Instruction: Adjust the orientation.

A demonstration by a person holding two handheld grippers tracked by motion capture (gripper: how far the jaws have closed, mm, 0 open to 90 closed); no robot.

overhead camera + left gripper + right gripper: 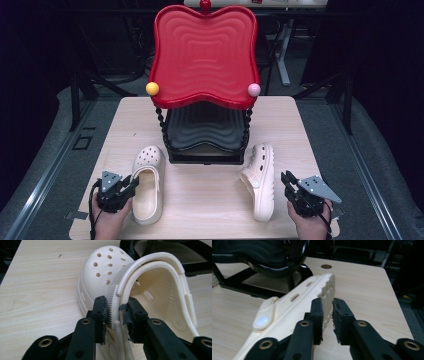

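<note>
text: none legible | labels: none | brands: none | numbers: none

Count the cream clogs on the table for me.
2. The left clog lies upright at the table's front left, its side wall between the left gripper jaws. The right clog lies on its side front right, beside the right gripper.

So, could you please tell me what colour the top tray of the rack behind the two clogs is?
The top tray is glossy red with a rippled surface, clearest in the high view.
</note>
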